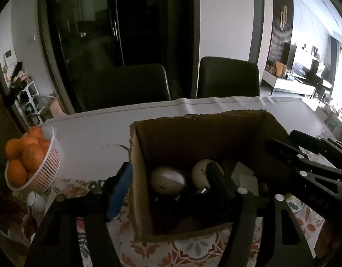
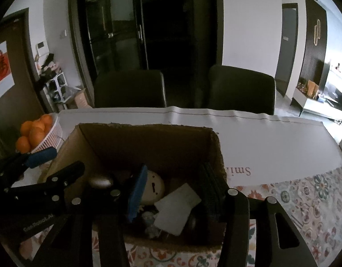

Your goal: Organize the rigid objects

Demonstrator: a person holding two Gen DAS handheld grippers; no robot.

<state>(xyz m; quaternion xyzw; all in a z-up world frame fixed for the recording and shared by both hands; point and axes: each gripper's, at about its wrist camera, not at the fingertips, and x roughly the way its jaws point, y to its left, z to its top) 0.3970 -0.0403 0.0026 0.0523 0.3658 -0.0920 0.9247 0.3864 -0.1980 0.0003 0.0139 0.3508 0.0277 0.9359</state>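
- A cardboard box (image 1: pixel 199 133) stands open on the near part of the table, half on a patterned cloth (image 2: pixel 304 200) and half on a white sheet (image 1: pixel 93 138).
- The things being sorted already lie in its bottom: two cream, egg-shaped pieces (image 1: pixel 167 179) on the left, a white card (image 2: pixel 177 209) near the middle, and darker items I cannot name in this gloom.
- The left gripper (image 1: pixel 168 184) has its fingers apart and straddles the box's left wall, with the blue-padded finger (image 1: pixel 119 189) outside and the black one inside. Nothing is clamped between them.
- The right gripper (image 2: pixel 175 190) dips into the box's right half with its fingers apart. The card and one cream piece lie between them, but I see no pad pressing on either.
- Risk: if the left gripper closes where it is, it will likely pinch the cardboard wall, and lifting would then drag or tip the box.
- Risk: both tools crowd one small box, so pulling out carelessly could knock them together or catch the rim.
- Risk: a basket of oranges (image 1: pixel 48 169) sits just left of the box, and a wide swing of the left hand could topple it.
- The dim interior makes misjudging a grasp easy.
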